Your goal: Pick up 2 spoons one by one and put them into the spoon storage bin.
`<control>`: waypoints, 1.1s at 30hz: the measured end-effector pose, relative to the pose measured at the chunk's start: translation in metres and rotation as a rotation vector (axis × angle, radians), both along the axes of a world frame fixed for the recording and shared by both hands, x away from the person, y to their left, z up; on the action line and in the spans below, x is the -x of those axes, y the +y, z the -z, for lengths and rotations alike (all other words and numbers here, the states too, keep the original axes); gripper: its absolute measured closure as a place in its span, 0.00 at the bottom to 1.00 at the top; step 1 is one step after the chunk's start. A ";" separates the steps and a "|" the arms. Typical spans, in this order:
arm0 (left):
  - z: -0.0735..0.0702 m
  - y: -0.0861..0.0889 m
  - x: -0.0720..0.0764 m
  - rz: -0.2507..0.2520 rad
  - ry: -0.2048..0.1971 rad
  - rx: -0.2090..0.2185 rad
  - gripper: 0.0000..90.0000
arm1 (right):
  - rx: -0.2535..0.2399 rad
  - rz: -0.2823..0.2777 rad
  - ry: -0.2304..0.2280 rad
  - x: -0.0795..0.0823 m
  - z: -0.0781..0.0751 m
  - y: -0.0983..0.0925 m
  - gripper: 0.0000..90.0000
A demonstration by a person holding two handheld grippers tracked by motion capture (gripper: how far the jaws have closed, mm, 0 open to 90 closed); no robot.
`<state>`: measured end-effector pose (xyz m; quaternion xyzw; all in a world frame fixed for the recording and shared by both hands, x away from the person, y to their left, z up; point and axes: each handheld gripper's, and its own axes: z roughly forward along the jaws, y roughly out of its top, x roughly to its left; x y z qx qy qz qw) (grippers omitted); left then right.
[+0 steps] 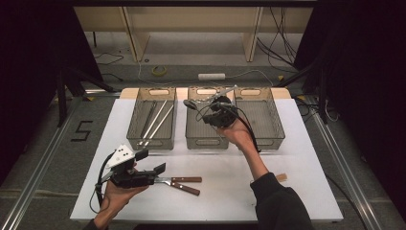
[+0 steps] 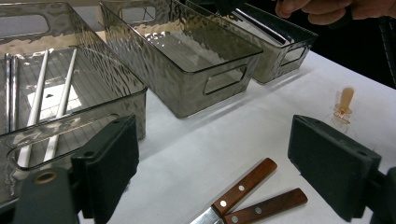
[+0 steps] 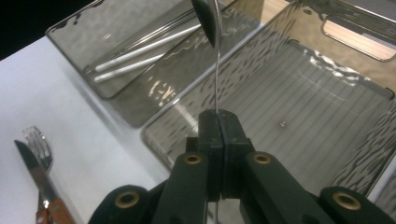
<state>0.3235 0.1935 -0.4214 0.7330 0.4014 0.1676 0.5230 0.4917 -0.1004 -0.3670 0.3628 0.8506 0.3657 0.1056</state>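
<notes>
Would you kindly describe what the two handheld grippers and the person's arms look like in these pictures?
Both grippers are black. The left gripper carries a pale grey three-cornered plate with dark dots on top, and a black cable trails from it; its jaws end in thick, blocky dark pads. The right gripper has black cables looping around it and brass-coloured pivot rings. The right forearm wears a dark sleeve.

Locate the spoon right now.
In the right gripper view, the spoon is clamped in the right claw, held above the middle bin, right of the bin with chopsticks.
</notes>
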 end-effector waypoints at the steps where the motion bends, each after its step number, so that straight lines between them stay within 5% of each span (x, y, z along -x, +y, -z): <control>1: 0.000 0.000 0.000 0.004 -0.001 -0.004 0.18 | -0.001 0.005 0.005 -0.001 0.000 0.000 1.00; 13: 0.000 0.000 0.000 -0.002 -0.004 0.001 0.18 | 0.000 0.063 0.017 -0.021 0.002 0.004 1.00; 33: -0.001 0.001 0.001 0.000 -0.006 -0.001 0.17 | 0.056 0.147 0.063 -0.037 0.031 0.012 1.00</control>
